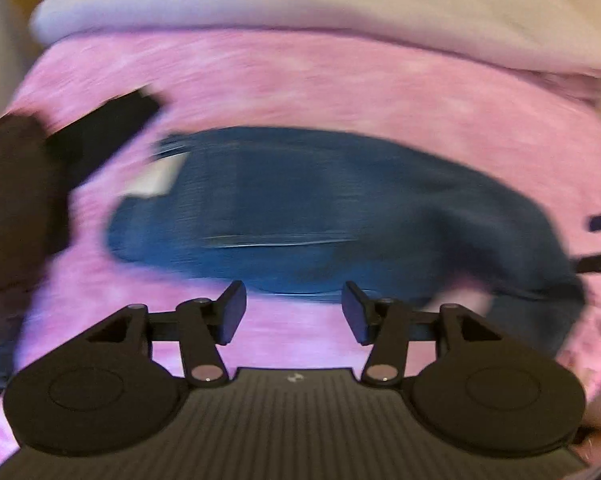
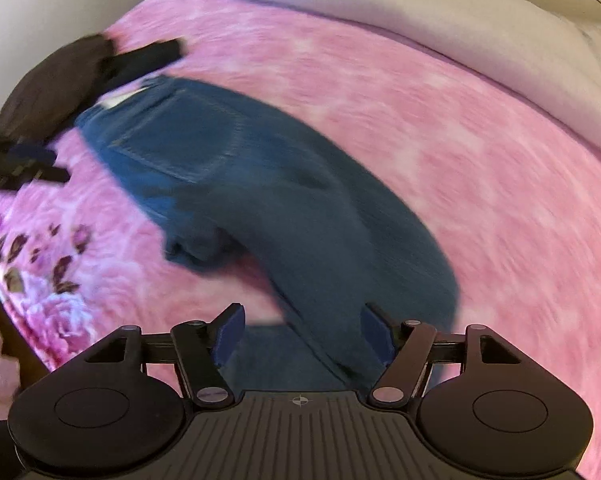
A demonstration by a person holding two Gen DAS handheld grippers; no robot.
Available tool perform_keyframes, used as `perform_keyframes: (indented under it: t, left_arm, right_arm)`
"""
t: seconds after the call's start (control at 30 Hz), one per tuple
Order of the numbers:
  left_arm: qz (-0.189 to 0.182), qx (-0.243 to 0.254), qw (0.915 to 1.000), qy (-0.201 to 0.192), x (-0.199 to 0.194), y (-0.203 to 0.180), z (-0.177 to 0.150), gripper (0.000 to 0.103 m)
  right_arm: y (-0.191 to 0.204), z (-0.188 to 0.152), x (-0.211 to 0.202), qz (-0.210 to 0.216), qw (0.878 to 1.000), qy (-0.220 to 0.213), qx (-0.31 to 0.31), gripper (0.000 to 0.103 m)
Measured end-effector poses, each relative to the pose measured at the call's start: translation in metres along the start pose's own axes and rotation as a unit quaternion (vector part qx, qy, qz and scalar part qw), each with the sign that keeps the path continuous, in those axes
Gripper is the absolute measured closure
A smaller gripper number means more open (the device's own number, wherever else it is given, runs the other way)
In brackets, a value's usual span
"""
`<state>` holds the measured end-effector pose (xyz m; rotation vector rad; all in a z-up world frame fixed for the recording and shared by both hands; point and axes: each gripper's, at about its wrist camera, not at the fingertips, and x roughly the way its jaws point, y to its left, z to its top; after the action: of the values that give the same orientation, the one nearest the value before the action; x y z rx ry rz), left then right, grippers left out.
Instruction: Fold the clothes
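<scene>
A pair of blue jeans (image 1: 320, 208) lies on a pink bedspread (image 1: 300, 80), waistband with a white label (image 1: 156, 176) to the left. My left gripper (image 1: 294, 304) hovers open over the pink cover just short of the jeans' near edge, holding nothing. In the right wrist view the jeans (image 2: 260, 168) run from the back pocket at upper left down to a leg that passes between the fingers of my open right gripper (image 2: 302, 328); the jaws stand wide apart over the denim. Both views are motion-blurred.
A dark brown garment (image 1: 16, 200) and a black folded piece (image 1: 112, 128) lie left of the jeans. A pale lilac duvet (image 1: 260, 4) is bunched along the far side. The bedspread has a floral border (image 2: 40, 264) near the left edge.
</scene>
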<state>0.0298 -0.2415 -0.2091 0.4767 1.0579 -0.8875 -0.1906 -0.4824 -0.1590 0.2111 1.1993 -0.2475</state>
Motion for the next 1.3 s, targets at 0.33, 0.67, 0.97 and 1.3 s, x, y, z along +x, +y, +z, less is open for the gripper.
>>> perform_keyframes:
  t: [0.33, 0.67, 0.97, 1.3]
  left_arm:
    - [-0.022, -0.017, 0.9994, 0.021, 0.107, 0.121, 0.047, 0.038]
    - [-0.123, 0.087, 0.9884, -0.019, 0.074, 0.119, 0.025, 0.093]
    - [-0.164, 0.134, 0.9768, -0.031, 0.023, 0.081, -0.036, 0.102]
    - [-0.136, 0.116, 0.9836, -0.023, 0.105, 0.142, 0.021, 0.047]
  right_arm:
    - [0.089, 0.095, 0.090, -0.002, 0.981, 0.030, -0.192, 0.030]
    - [0.053, 0.141, 0.157, -0.029, 0.972, 0.067, -0.224, 0.028]
    - [0.081, 0.201, 0.164, 0.083, 0.982, 0.021, -0.168, 0.026]
    - [0.104, 0.186, 0.185, 0.057, 0.969, 0.043, -0.235, 0.020]
